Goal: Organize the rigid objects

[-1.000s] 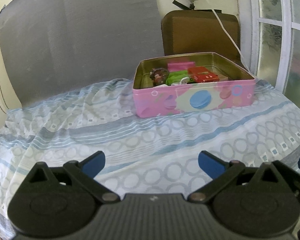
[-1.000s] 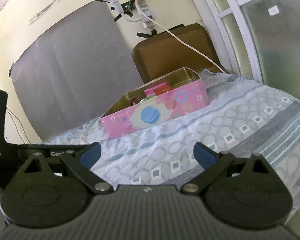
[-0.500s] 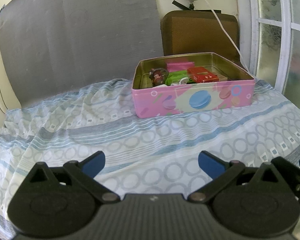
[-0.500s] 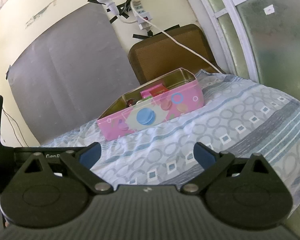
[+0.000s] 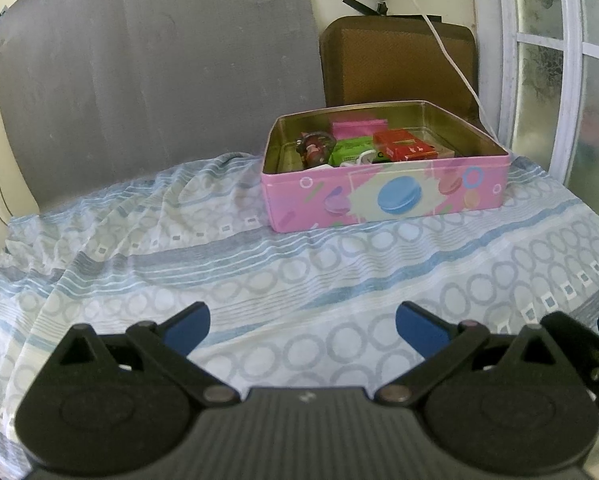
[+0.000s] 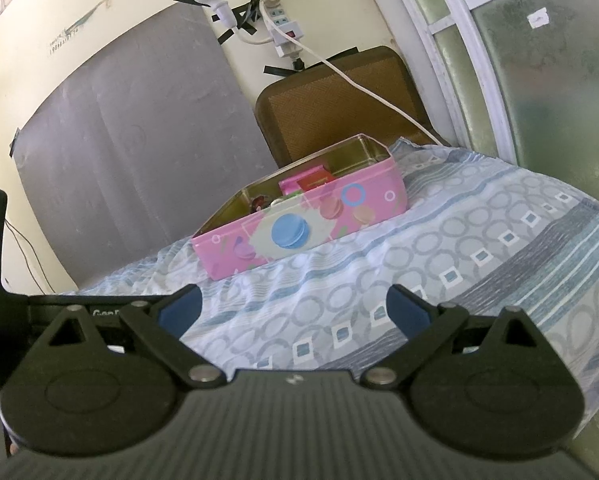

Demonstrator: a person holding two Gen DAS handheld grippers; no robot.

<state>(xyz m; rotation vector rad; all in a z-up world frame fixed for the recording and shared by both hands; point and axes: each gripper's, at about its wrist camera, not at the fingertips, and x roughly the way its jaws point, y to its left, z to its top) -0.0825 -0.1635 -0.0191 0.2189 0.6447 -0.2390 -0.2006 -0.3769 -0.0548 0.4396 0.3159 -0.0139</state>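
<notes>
A pink tin box [image 5: 387, 200] with macaron pictures stands open at the far side of the cloth-covered table; it also shows in the right wrist view [image 6: 299, 232]. Inside lie a red box [image 5: 403, 146], a green packet [image 5: 349, 152], a pink packet [image 5: 357, 126] and a small dark figurine [image 5: 313, 148]. My left gripper [image 5: 301, 326] is open and empty, well short of the tin. My right gripper [image 6: 293, 308] is open and empty, also short of the tin.
A blue-patterned cloth [image 5: 219, 272] covers the table. A brown chair back [image 5: 399, 64] stands behind the tin. A white cable [image 6: 359, 88] hangs from a wall power strip [image 6: 281, 28]. A window frame [image 5: 567, 80] is at right. A grey panel [image 5: 151, 72] leans on the wall.
Both grippers have drifted slightly back and to the right; the tin sits a little further left in the right wrist view. Nothing was grasped or released.
</notes>
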